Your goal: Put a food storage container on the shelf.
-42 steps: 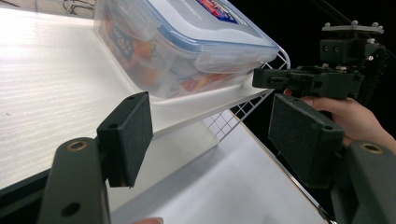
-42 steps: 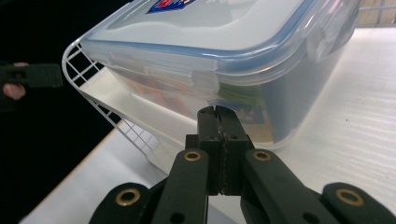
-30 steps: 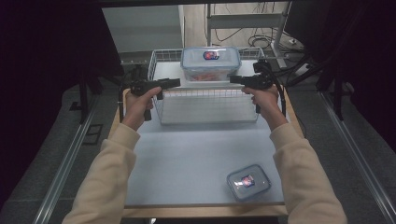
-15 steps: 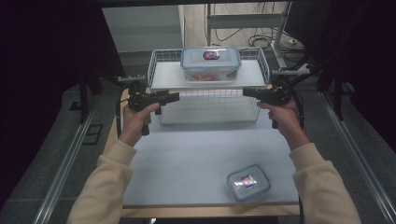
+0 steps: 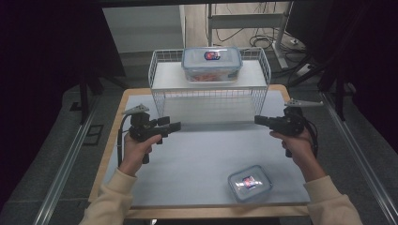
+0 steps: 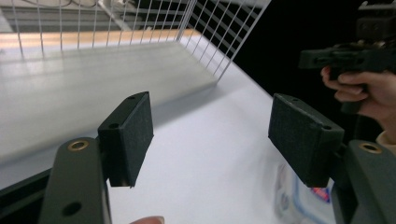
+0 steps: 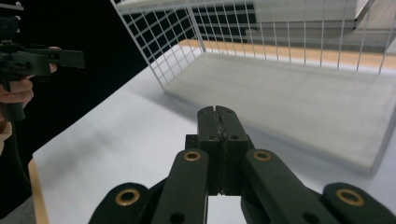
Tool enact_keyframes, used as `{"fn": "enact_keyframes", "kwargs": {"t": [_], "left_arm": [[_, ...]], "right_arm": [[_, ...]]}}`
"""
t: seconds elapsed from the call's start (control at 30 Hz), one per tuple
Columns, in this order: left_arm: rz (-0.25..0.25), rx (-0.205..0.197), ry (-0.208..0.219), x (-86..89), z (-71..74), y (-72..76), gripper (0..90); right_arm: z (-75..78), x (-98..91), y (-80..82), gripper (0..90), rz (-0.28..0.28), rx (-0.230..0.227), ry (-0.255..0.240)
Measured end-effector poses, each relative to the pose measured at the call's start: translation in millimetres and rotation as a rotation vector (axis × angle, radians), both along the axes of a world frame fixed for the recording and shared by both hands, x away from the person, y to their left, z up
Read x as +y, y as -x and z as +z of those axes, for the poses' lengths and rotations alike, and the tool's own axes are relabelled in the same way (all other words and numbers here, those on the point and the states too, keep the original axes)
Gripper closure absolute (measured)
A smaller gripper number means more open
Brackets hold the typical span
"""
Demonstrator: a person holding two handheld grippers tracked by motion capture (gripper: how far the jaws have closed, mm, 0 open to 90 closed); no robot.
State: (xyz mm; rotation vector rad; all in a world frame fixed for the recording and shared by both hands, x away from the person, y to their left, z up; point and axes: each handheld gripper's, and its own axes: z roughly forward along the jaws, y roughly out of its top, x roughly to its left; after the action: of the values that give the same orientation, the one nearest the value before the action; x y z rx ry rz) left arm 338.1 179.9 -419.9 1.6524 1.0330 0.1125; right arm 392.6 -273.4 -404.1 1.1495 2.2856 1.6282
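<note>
High view: both grippers are held above the table (image 5: 197,154), pointing toward each other in front of the wire rack (image 5: 162,77); the left gripper (image 5: 174,126) is at the table's left, the right gripper (image 5: 259,120) at its right. A large box (image 5: 212,64) sits on top of the rack; a small box (image 5: 250,183) lies on the table near the front edge, nearer the right hand (image 5: 298,145), touched by neither gripper. Left gripper view: its pads (image 6: 133,126) stand wide apart with nothing between them, a state too small to judge from above; the small box (image 6: 308,198) is blurred at lower right, and the right gripper (image 6: 345,56) is seen farther off. Right gripper view: its jaws are pressed together, holding nothing, aimed at the space under the rack (image 7: 177,51); the left gripper (image 7: 70,58) appears at upper left
</note>
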Motion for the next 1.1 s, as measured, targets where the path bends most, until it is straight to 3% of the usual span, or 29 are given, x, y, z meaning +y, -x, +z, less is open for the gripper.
{"fn": "enact_keyframes", "kwargs": {"t": [0.33, 0.5, 0.53, 0.57, 0.8, 0.93, 1.1], "left_arm": [[0.001, 0.053, -0.025, -4.8, -34.8, 16.8, 30.7], [0.01, 0.088, -0.03, -5.9, -50.6, 23.1, 30.7], [0.013, 0.098, -0.039, -6.9, -56.2, 25.0, 30.7], [0.013, 0.107, -0.046, -7.9, -60.1, 26.1, 30.7], [0.013, 0.129, -0.084, -9.5, -73.4, 28.9, 30.4], [0.014, 0.138, -0.109, -10.9, -78.6, 27.7, 30.1], [0.013, 0.139, -0.109, -11.2, -79.2, 27.7, 30.1]], "right_arm": [[-33.6, -19.8, 22.6, 88.6, -0.006, 0.035, 0.031], [-45.1, -27.0, 32.4, 88.5, -0.008, 0.052, 0.018], [-49.6, -29.9, 34.7, 88.6, -0.013, 0.059, 0.047], [-50.8, -31.3, 35.4, 88.6, -0.017, 0.064, 0.043], [-61.5, -33.0, 38.9, 88.6, -0.021, 0.093, 0.065], [-64.4, -34.0, 42.6, 89.0, -0.025, 0.086, 0.096], [-65.3, -38.4, 47.0, 89.0, -0.032, 0.088, 0.104]]}}
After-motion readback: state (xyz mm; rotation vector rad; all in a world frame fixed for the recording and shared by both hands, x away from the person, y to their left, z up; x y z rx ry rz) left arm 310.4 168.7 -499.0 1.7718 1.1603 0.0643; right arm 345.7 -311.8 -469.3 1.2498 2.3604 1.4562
